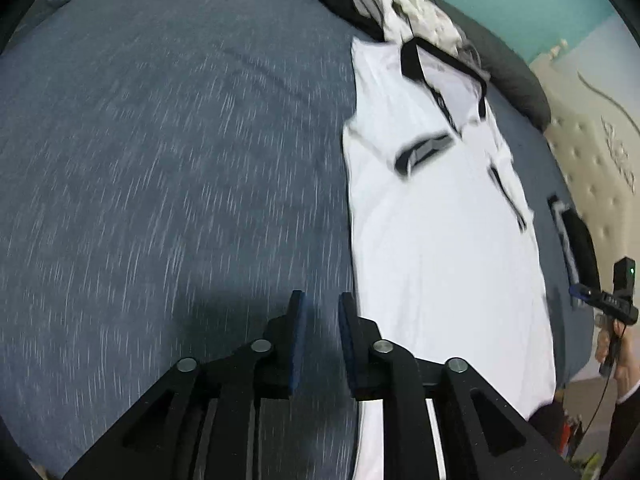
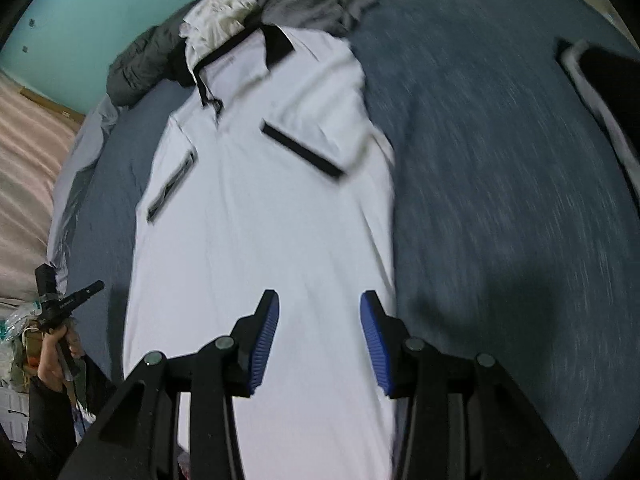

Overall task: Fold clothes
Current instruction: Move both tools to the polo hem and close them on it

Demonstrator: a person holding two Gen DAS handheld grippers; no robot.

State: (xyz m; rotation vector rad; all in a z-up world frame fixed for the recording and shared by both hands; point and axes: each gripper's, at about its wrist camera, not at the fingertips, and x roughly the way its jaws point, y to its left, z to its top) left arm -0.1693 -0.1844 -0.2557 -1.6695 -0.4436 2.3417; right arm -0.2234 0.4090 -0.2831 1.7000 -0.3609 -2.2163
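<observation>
White polo shirt (image 2: pixel 260 216), black collar and sleeve trim, flat face-up, both sleeves folded inward.

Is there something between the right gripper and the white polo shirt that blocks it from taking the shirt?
Nothing visible blocks it. The right gripper hangs open directly over the lower part of the white polo shirt, with only bare fabric between its fingers. The pile of clothes lies beyond the collar, out of the way.

R gripper (image 2: pixel 319 320) open over white polo (image 2: pixel 264 216)

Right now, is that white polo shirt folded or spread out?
Partly folded: the white polo shirt lies lengthwise on the bed, both black-trimmed sleeves turned inward.
</observation>
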